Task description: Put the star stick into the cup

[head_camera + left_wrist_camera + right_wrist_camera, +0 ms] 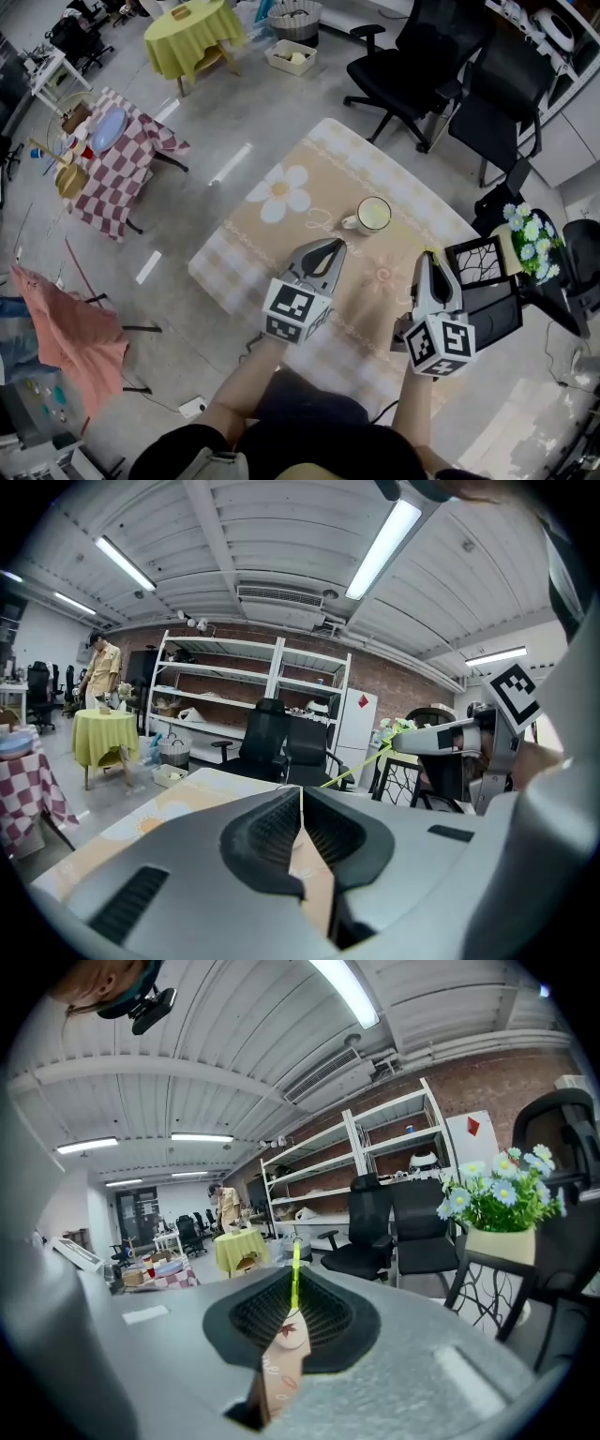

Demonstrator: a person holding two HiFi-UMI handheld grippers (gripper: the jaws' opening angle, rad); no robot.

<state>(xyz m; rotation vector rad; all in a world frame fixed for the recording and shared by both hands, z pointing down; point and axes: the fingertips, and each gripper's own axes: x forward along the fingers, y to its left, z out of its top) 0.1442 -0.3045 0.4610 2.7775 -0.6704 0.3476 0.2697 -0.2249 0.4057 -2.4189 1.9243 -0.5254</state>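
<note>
Stick (295, 1265) sits pinched upright in the right tongs (292, 1290), over the table's (281, 246) near edge and apart from the cup (373, 215). Carrying and dropping it in are not yet done. Left tongs (301, 797) are clenched on nothing. Only the head view shows the cup.

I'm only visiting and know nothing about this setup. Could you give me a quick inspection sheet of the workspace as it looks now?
Surface: table under a beige daisy-print cloth.
Job's things: cup upright on the cloth, looks empty; star stick held off the table, not in the cup.
Clutter: nothing seen on the cloth beside the cup.
Grippers: left hand-held gripper shut, empty; right hand-held gripper shut on the star stick.
Cables: socket block with its lead on the floor.
Surroundings: office chairs, flower pot, checked-cloth table.
</note>
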